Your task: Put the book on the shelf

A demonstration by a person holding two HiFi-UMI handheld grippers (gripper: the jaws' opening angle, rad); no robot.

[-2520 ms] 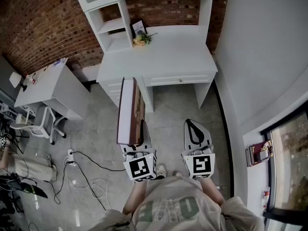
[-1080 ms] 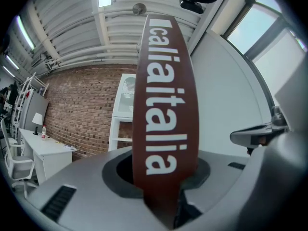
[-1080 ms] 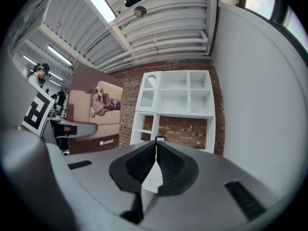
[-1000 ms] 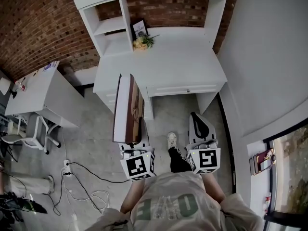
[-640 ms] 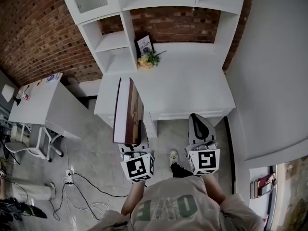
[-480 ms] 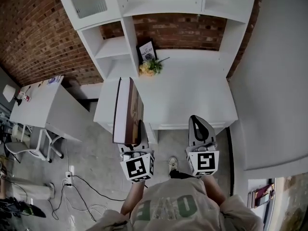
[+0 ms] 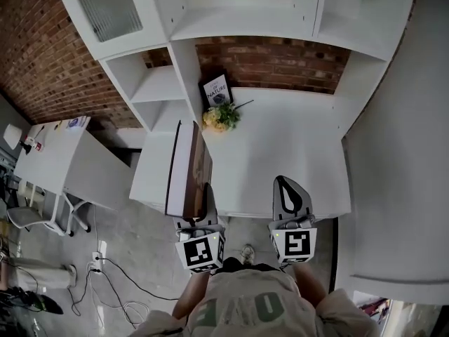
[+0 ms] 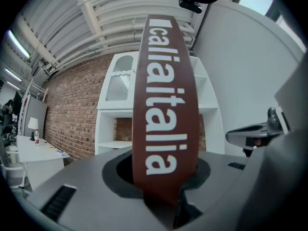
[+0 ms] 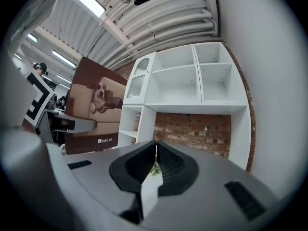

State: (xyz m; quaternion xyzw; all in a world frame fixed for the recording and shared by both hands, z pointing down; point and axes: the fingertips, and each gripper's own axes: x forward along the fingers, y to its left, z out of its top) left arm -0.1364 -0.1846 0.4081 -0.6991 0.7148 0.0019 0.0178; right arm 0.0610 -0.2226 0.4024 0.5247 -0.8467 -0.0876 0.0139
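A large brown book (image 7: pixel 188 168) stands on edge in my left gripper (image 7: pixel 203 209), which is shut on its lower end. Its brown spine (image 8: pixel 163 100) with white letters fills the middle of the left gripper view. Its cover, with a dog on a sofa, shows as the book (image 9: pixel 94 112) at the left of the right gripper view. The book hangs over the left front part of the white desk (image 7: pixel 295 153). The white shelf unit (image 7: pixel 245 20) rises behind the desk with bare compartments. My right gripper (image 7: pixel 289 196) is shut and holds nothing, over the desk's front edge.
A small framed card (image 7: pixel 217 90) and a yellow flower bunch (image 7: pixel 221 116) stand at the back left of the desk. A second white table (image 7: pixel 63 160) with a chair (image 7: pixel 28 216) is at the left. Cables (image 7: pixel 112 272) lie on the floor.
The view has closed in on the desk and shelves: both grippers now hang over the desk's front edge, where before they were over the floor. The book stays in the left gripper.
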